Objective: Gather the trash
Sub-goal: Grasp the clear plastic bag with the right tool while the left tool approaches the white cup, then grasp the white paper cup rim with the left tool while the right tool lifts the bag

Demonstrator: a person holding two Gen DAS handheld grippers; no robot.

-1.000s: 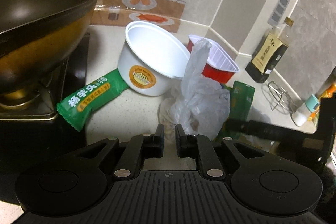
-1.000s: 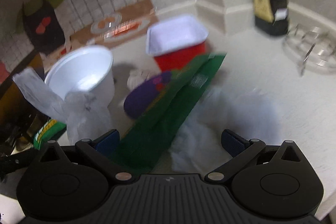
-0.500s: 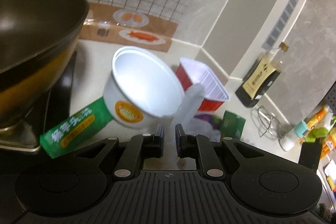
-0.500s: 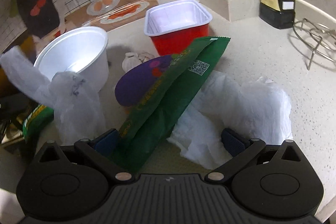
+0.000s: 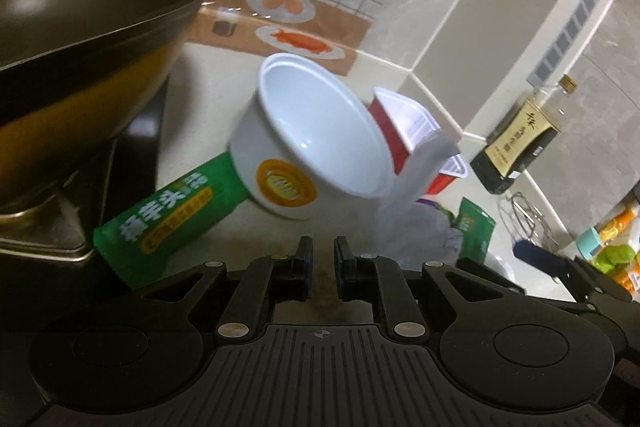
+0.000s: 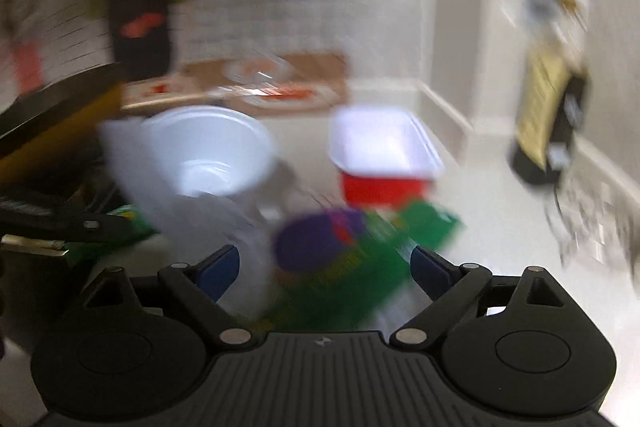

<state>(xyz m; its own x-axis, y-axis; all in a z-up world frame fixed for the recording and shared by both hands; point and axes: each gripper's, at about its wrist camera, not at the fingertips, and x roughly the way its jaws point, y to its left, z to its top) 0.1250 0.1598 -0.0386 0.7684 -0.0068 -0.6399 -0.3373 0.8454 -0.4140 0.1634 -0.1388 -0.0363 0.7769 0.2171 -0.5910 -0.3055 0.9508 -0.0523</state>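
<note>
Left gripper (image 5: 320, 261): clenched, apparently pinching the clear plastic bag (image 5: 416, 187) rising to its right. Right gripper (image 6: 324, 261): jaws closing, green snack wrapper (image 6: 360, 259) between them, not yet pinched. Risk: swinging bag could topple the white bowl (image 5: 316, 139) ahead.

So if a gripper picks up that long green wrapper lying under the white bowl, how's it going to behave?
The green wrapper looks thin and flat, so probably floppy and light, drooping from whichever end is held. One end is tucked beneath the tilted white bowl, so pulling it may tip or drag the bowl. Its glossy film could slip.
</note>
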